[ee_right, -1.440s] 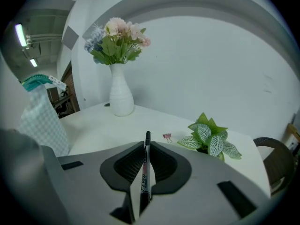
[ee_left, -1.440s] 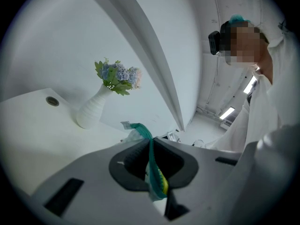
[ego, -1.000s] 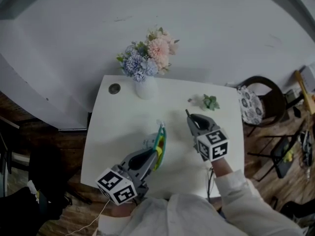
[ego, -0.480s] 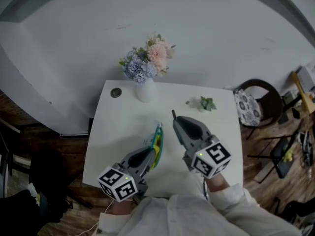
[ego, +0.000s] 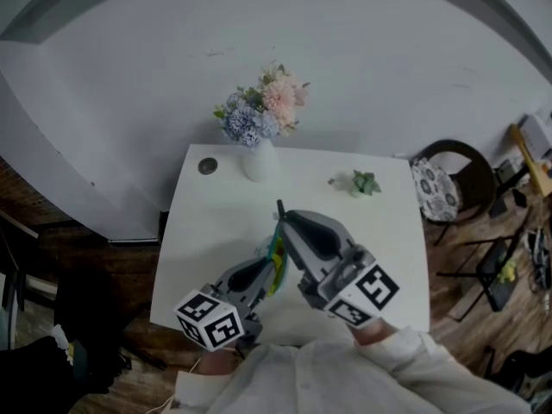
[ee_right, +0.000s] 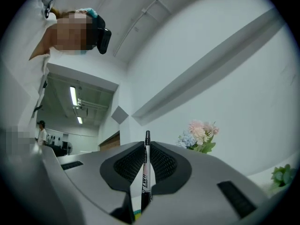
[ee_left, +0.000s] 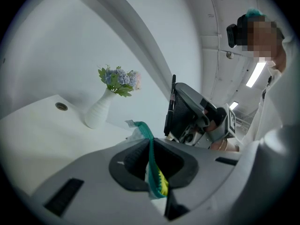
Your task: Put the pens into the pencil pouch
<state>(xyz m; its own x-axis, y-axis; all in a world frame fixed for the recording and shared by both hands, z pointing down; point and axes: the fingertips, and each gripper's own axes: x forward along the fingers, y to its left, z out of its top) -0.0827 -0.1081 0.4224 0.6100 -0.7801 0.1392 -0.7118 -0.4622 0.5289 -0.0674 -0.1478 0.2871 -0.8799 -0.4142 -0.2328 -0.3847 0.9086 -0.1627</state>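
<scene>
Head view: we have a white table (ego: 203, 231) with a white vase (ego: 257, 164) of flowers (ego: 261, 110) at the far edge, a small round disc (ego: 207, 166) just left of the vase, and a small green plant (ego: 364, 182) toward the far right corner. A chair (ego: 457, 179) stands off the table's right side. The left gripper (ego: 269, 270) sits low centre and the pencil pouch (ego: 276, 253) runs out from its jaws as a green and yellow strip. The right gripper (ego: 289, 222) comes in from the right, angled up and left, with its jaw tips just beside the pouch's far end. A dark pen (ego: 279, 207) sticks out past those tips. We can't tell from here whether pen and pouch touch

Left gripper view: jaws are pressed together on the pouch's teal edge, with yellow showing in the gap. The pouch's pale, crumpled body sticks out beyond the jaws. The right gripper is close ahead on the right, with the pen standing near upright at its front. Vase and flowers are behind on the left. We can't see whether the pouch rests on the table

Right gripper view: jaws are pinching the pen mid-barrel. The pen is upright, its dark end clears the jaw tips, and there's printed lettering on the white barrel. A bit of yellow-green shows below the jaws. Flowers are to the right behind, the green plant at the far right edge
</scene>
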